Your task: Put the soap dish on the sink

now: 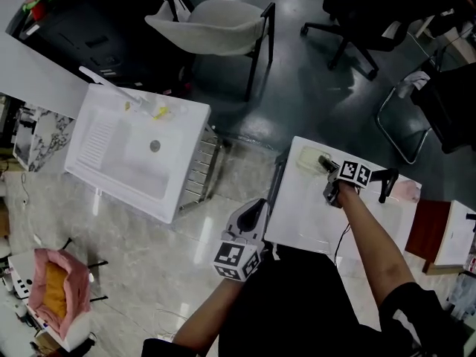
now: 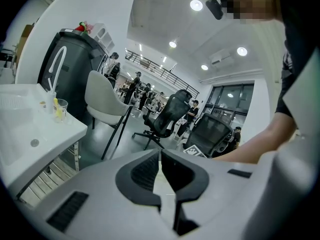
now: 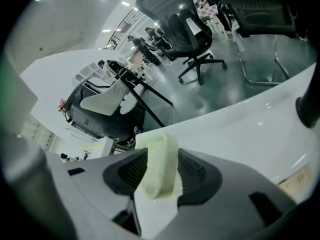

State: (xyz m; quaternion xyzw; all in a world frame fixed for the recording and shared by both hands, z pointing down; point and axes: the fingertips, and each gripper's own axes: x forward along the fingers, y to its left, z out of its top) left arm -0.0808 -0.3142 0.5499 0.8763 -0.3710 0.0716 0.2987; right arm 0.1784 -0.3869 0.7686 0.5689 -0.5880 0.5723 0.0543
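A pale yellow soap dish (image 1: 311, 159) lies on the far left corner of the white sink (image 1: 297, 214) in front of me. My right gripper (image 1: 329, 171) reaches over it. In the right gripper view the soap dish (image 3: 159, 164) rests on the sink's rim (image 3: 240, 129) between the jaws of that gripper (image 3: 160, 173), which stand open around it. My left gripper (image 1: 253, 213) hangs off the sink's left edge. In the left gripper view it (image 2: 160, 156) is shut with nothing in it.
A second white sink (image 1: 134, 155) with a faucet and a cup stands to the left on the marble floor. A grey chair (image 1: 216, 24) and a black office chair (image 1: 364, 13) stand behind. A pink bag (image 1: 56, 288) lies at the lower left.
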